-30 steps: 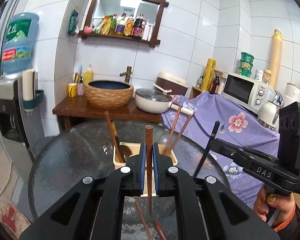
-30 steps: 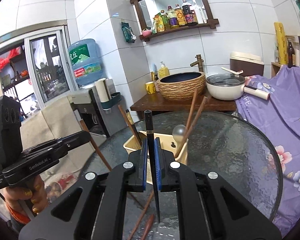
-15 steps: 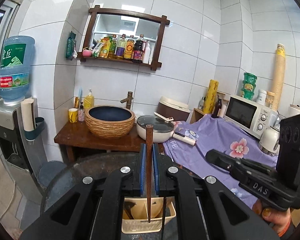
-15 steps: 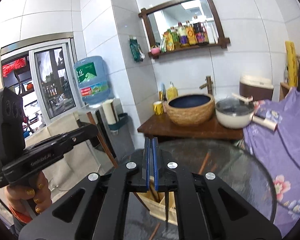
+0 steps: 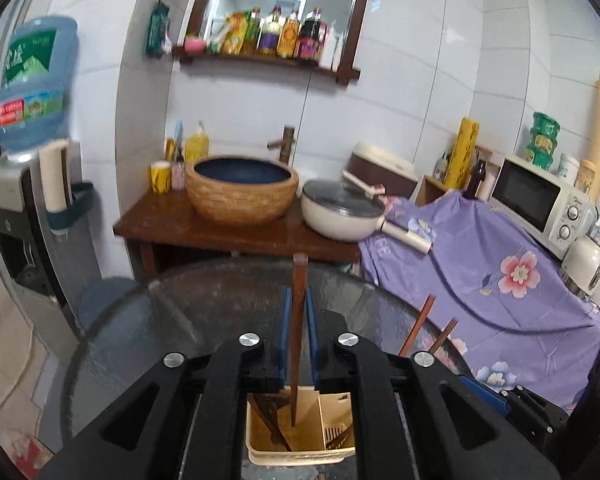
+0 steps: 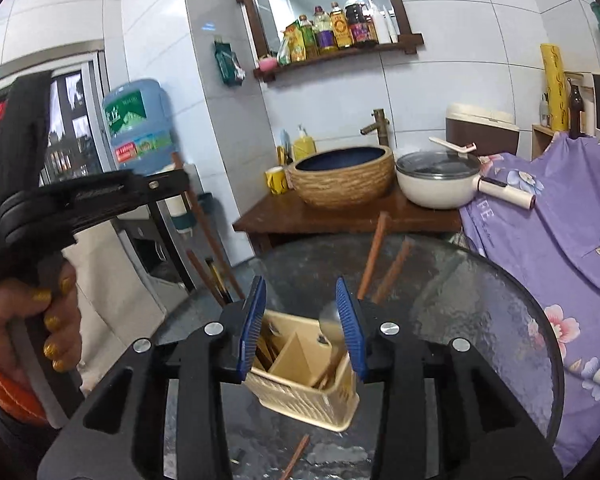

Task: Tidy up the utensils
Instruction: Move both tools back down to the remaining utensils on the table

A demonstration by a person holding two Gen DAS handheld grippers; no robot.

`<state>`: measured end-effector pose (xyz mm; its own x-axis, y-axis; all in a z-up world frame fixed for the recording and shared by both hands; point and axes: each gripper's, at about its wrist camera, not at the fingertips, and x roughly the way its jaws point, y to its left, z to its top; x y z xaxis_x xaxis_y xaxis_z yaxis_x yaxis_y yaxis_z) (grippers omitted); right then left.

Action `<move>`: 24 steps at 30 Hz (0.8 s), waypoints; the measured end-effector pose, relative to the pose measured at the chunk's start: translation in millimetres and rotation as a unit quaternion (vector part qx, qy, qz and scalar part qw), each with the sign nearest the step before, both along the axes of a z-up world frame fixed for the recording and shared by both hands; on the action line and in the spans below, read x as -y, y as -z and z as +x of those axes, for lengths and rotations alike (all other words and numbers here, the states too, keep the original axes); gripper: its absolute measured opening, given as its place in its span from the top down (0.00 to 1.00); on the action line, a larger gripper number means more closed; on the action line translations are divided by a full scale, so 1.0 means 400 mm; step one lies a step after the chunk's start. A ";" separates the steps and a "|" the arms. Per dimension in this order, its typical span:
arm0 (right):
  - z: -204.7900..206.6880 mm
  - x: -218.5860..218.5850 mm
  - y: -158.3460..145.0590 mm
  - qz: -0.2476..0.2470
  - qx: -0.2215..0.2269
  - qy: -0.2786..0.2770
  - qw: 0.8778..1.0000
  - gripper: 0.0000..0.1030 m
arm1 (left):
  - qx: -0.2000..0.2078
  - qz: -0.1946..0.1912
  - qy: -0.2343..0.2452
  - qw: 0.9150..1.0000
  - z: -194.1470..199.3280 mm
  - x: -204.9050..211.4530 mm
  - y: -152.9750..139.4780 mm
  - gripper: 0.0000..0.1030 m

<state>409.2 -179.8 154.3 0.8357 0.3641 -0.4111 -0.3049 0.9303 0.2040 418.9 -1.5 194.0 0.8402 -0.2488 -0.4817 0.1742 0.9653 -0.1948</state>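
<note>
A cream plastic utensil holder with compartments stands on the round glass table. My left gripper is shut on a brown wooden chopstick; it hangs upright, its tip down inside the holder's left compartment. My right gripper is open and empty, right above the holder. Brown chopsticks and a metal spoon stand in the holder. The left gripper also shows in the right wrist view at the left.
A loose brown chopstick lies on the glass in front of the holder. Behind the table a wooden stand bears a woven basin and a white pan. A purple floral cloth and microwave are right; a water dispenser left.
My right gripper has opened and no longer holds the dark chopstick. My left gripper has lowered its brown chopstick so the tip is inside the holder.
</note>
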 end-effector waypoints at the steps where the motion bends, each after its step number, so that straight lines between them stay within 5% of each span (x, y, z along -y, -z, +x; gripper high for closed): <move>1: -0.005 -0.003 0.015 -0.006 0.000 -0.001 1.000 0.64 | -0.008 0.001 0.000 1.000 0.007 0.001 0.019 0.75; 4: -0.017 -0.002 0.052 -0.019 0.000 0.000 1.000 0.64 | -0.015 -0.006 0.003 1.000 0.007 -0.010 0.051 0.46; 9: -0.041 0.008 0.092 -0.031 0.011 0.009 0.999 0.63 | 0.004 -0.024 -0.005 1.000 -0.044 -0.039 0.057 0.26; 13: -0.060 0.018 0.133 -0.024 0.000 0.011 1.000 0.59 | 0.008 0.016 -0.013 1.000 -0.104 -0.051 0.088 0.17; 16: -0.089 0.020 0.167 -0.021 -0.011 0.009 1.000 0.53 | -0.001 0.072 -0.028 0.997 -0.150 -0.067 0.130 0.16; 20: -0.143 0.011 0.228 -0.043 -0.024 0.008 0.999 0.48 | -0.055 0.175 -0.048 0.982 -0.247 -0.131 0.253 0.19; 24: -0.188 -0.004 0.295 -0.047 -0.053 -0.008 0.997 0.47 | -0.170 0.170 -0.055 0.969 -0.317 -0.222 0.421 0.42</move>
<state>333.9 -178.1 36.2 0.7799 0.3333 -0.5297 -0.3017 0.9418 0.1483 292.2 87.4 25.6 0.6311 0.0543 -0.7738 0.0489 0.9928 0.1096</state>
